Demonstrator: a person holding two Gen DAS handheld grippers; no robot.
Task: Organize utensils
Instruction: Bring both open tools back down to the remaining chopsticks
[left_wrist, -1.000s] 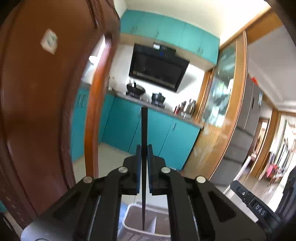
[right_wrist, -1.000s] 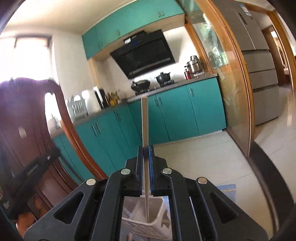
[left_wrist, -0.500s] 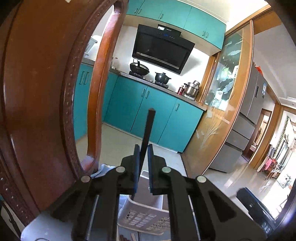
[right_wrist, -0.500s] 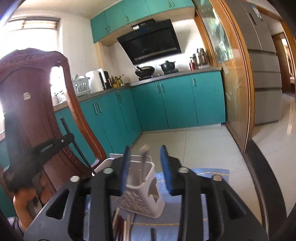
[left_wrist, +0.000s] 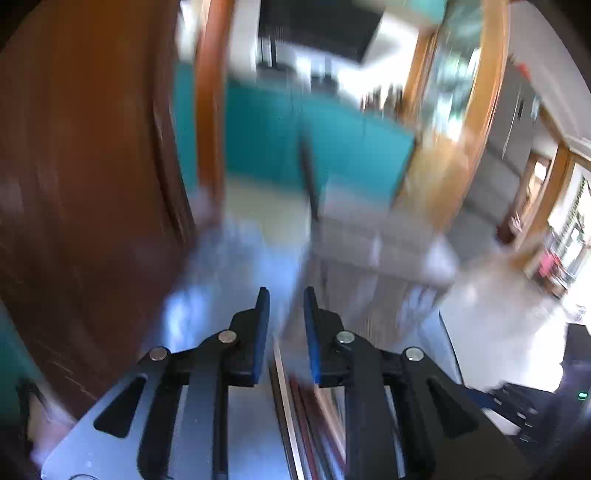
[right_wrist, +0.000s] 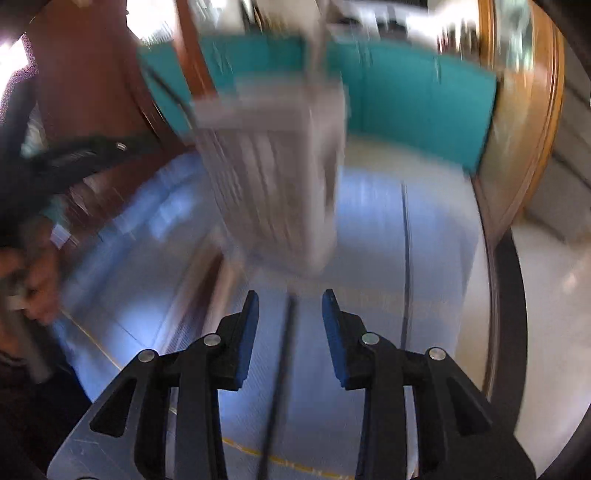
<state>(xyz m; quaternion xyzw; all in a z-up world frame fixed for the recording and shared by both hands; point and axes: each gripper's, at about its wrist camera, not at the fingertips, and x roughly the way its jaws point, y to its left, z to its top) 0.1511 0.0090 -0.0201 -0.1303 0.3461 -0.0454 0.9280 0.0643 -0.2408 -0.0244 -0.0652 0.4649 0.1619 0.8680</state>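
White slotted utensil holder (right_wrist: 273, 166) upright on blue mat (right_wrist: 373, 229), ahead of and above the right gripper (right_wrist: 290, 301) in its view; badly blurred. Dark chopstick (left_wrist: 309, 177) standing up out of the holder's left side in the left view, pale chopstick (right_wrist: 314, 48) rising from its top in the right view. Neither stick between any jaws.

Right gripper: jaws spread, having just opened, nothing pinched. Dark thin stick (right_wrist: 280, 373) lying flat on the mat below, running lengthwise through the gap between the jaws, apart from both pads. Second thin dark stick (right_wrist: 405, 258) on the mat to the right, beside the holder's base.

Left gripper (left_wrist: 286, 299): jaws parted a little, just been opening, nothing pressed between the pads. Bundle of chopsticks (left_wrist: 306, 406), reddish and pale, lying on the mat directly under and between these jaws; contact with the pads cannot be told through blur. Holder (left_wrist: 380, 236) ahead and to the right of this gripper.

Edges: dark wooden chair back (left_wrist: 85, 166) close on the left of the desk, crowding the left gripper. Desk rim (right_wrist: 498, 295) curving down the right side, open floor beyond. Mat bare to the right of the holder. Hand (right_wrist: 37, 280) on the left gripper's handle at far left of the right view. Teal cabinets (right_wrist: 417, 96) behind, well apart.
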